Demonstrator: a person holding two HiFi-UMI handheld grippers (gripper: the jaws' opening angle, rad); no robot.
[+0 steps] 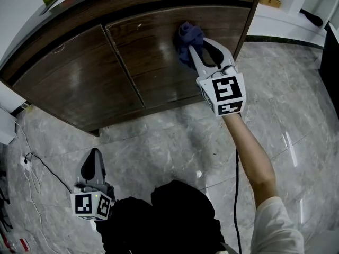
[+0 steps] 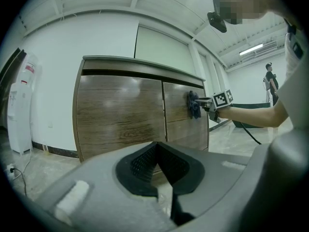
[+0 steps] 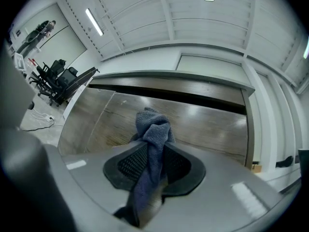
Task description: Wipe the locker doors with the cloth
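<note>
Mid-wipe: the right tool is clamped on the blue cloth, pressed to the right locker door near its top edge, the left tool hangs closed and empty, so I'd guess the next move is sweeping downward with steady pressure, then the left locker door.

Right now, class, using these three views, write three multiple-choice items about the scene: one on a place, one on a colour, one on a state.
1. The cloth presses on: A the left door; B the right door; C the floor.
2. The cloth is: A yellow; B blue; C white.
3. The left tongs are: A shut and empty; B gripping the cloth; C wide open.
Answers: B, the head view shows it on that door; B, its folds look blue; A, they meet with nothing between.
</note>
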